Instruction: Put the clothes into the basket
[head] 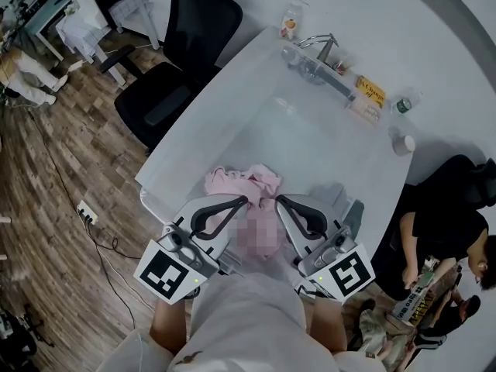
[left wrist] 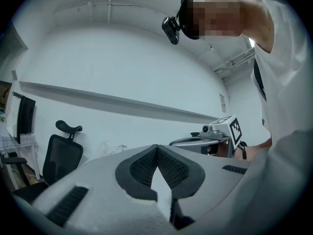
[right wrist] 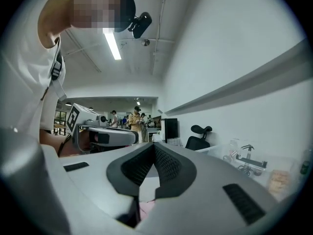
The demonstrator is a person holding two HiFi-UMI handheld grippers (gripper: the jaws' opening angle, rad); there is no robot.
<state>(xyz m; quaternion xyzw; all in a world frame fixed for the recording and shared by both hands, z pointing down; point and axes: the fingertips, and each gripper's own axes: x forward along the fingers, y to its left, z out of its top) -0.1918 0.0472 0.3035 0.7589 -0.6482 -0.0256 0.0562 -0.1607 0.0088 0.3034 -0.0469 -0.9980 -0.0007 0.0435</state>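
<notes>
Clothes (head: 240, 183), a crumpled pink heap, are seen right at the tips of both tongs, bunched just ahead of them and reaching back into the gap between the two. The right tongs (head: 279, 200) are held closed, pad against pad. Pink fabric (right wrist: 145, 206) is glimpsed in the slit under their pads, so a fold appears to be pinched there. The left tongs (head: 245, 201) are likewise closed, their ribbed pads pressed together at the tip, and no fabric is seen between them in their own view. Both tongs are pointed level and angled inward, so that their tips nearly meet over the heap. A marker cube is carried at the rear of each, one behind the left tongs (head: 167, 273) and one behind the right (head: 349, 271).

A white table (head: 325, 153) is spread beneath and beyond the tongs. Far ahead of them, at its far edge, a metal fixture (head: 322, 53) and a yellow box (head: 370, 91) are placed. A black office chair (head: 186, 45) is stood ahead and to the left of the left tongs. To the right of the right tongs, a person in black (head: 442, 223) is seated.
</notes>
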